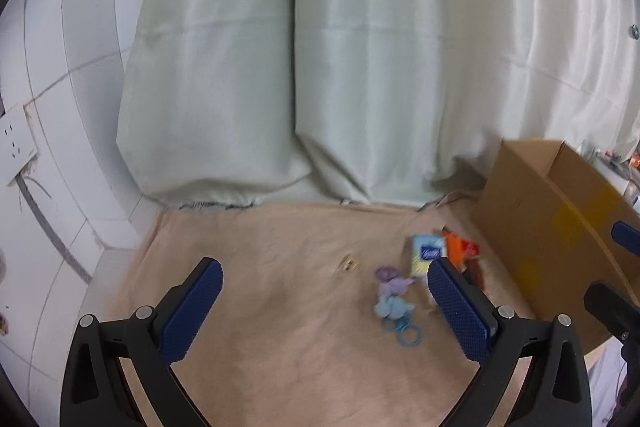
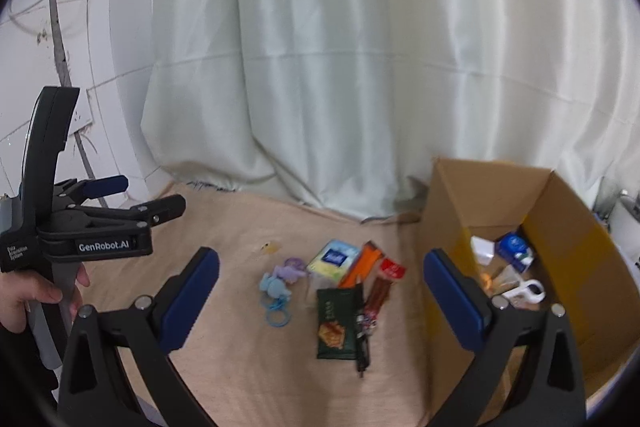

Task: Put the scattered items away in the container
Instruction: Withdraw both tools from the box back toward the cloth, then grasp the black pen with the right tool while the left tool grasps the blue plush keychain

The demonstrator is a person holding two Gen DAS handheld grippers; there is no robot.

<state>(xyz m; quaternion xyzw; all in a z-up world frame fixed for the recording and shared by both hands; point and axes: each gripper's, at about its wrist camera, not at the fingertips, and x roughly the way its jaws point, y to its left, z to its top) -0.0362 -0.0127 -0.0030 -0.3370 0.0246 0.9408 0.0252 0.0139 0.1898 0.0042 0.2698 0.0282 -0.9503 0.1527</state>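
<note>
A cardboard box (image 2: 568, 267) stands open at the right on a beige cloth (image 2: 248, 347) and holds several small items. Left of it lie a tissue pack (image 2: 334, 259), an orange packet (image 2: 362, 265), a red packet (image 2: 392, 269), a dark green snack packet (image 2: 338, 323), a brown stick packet (image 2: 376, 301), and blue and purple rings and toys (image 2: 276, 287). My right gripper (image 2: 320, 263) is open and empty above them. My left gripper (image 1: 324, 275) is open and empty; the tissue pack (image 1: 426, 253), toys (image 1: 392, 301) and box (image 1: 552, 227) lie ahead at its right. It also shows in the right wrist view (image 2: 154, 197).
A pale green curtain (image 2: 340, 67) hangs behind the cloth. A white tiled wall (image 1: 60, 107) with a loose socket plate (image 1: 16, 143) stands at the left. A small tan clip (image 1: 347, 263) lies on the cloth left of the toys.
</note>
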